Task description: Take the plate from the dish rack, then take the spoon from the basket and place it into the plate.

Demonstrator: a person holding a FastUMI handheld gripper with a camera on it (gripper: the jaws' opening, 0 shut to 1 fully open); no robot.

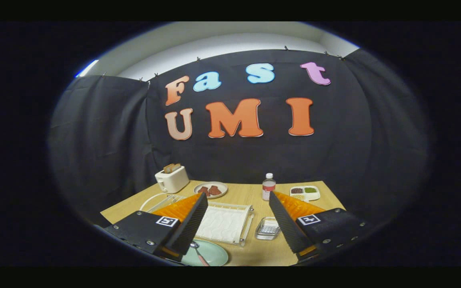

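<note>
**Gripper view: spoon's in the plate, now we just back out clean**

Gripper view has our gripper (236, 224) spread wide, holding nothing. The spoon (199, 252) lies in the green plate (214, 256), by the left finger's tip, near the white dish rack (224, 222). The small clear basket (267, 229) sits between the fingers. Looks basically done, so we lift straight up without clipping that plate rim.

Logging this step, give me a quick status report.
Gripper fingers open, holding nothing. Spoon lies in green plate, just below left finger. Nothing in the way.
</note>
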